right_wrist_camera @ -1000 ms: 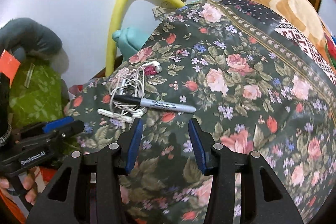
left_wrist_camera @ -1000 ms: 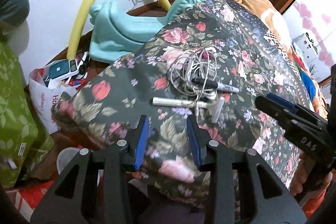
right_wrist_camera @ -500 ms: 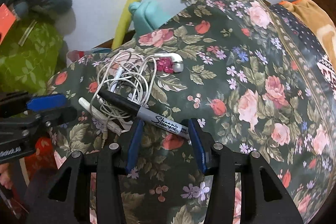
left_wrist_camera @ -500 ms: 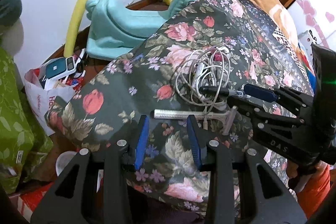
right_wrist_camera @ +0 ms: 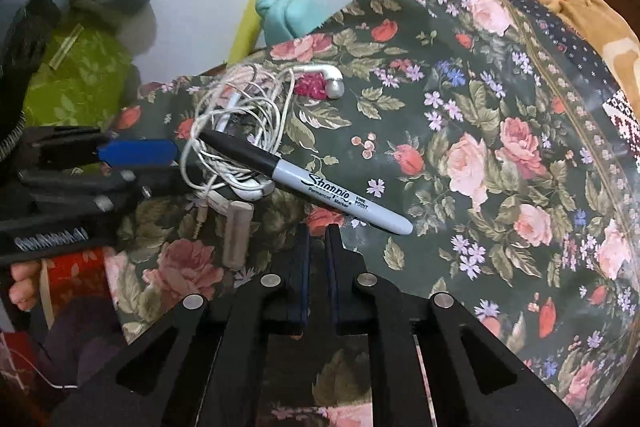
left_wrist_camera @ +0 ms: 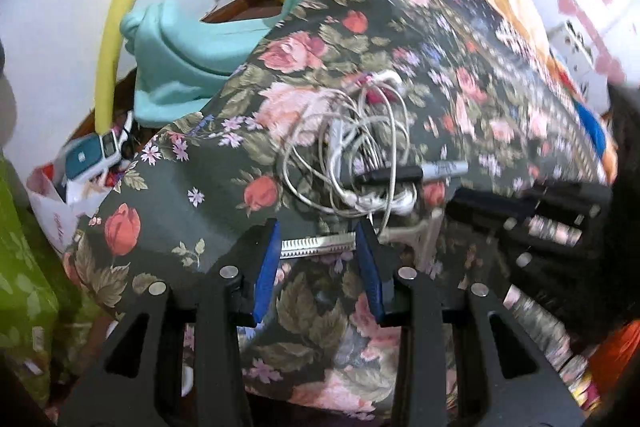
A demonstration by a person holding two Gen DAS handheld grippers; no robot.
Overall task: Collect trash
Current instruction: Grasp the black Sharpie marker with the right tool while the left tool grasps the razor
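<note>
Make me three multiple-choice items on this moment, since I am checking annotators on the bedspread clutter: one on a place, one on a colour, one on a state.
1. Where does the razor's handle lie?
A. between the left gripper's fingers
B. on the yellow tube
C. on the green bag

2. What colour is the marker's cap?
A. red
B. black
C. white

3. How does the right gripper stand?
A. wide open
B. shut on the marker
C. shut, with nothing between its fingers

Key: 1 A, the left wrist view shows the ribbed handle crossing the gap of the left gripper, whose pads do not press it. 2 B, the cap is black on a grey barrel, lying over the earphone cord. 3 C, its fingers have just closed short of the marker.
</note>
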